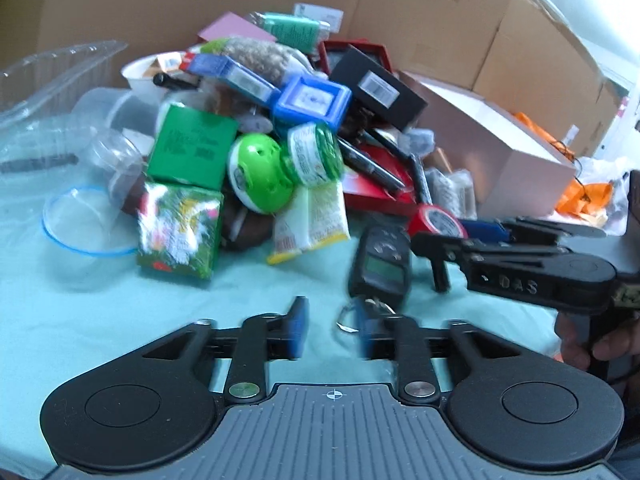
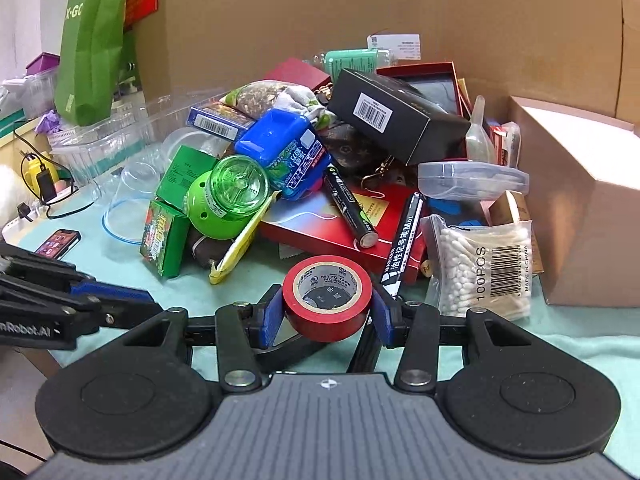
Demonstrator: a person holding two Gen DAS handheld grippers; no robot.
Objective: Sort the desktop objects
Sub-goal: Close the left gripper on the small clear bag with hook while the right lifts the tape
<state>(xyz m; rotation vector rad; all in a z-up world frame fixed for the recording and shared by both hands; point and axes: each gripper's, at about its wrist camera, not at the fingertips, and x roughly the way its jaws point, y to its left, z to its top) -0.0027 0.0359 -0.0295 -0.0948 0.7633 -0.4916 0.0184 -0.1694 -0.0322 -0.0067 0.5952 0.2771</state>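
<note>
A mixed pile point(image 1: 280, 128) of boxes, pens and green containers lies on the teal cloth point(image 1: 100, 320). My left gripper point(image 1: 334, 334) is open over the cloth with nothing between its blue pads. Just beyond its right finger lies a black key fob point(image 1: 380, 264) with a small screen and a key ring point(image 1: 352, 318). My right gripper point(image 2: 326, 312) is shut on a red tape roll point(image 2: 326, 298), held above the cloth in front of the pile. In the left wrist view the right gripper point(image 1: 440, 232) comes in from the right with the tape roll point(image 1: 438, 220) at its tip.
Cardboard boxes point(image 2: 360, 8) wall off the back, and a pinkish box point(image 2: 580, 200) stands at right. A bag of cotton swabs point(image 2: 480, 268) lies beside it. Clear plastic containers point(image 1: 52, 92) sit at left. A phone point(image 2: 58, 242) lies near the table's left edge.
</note>
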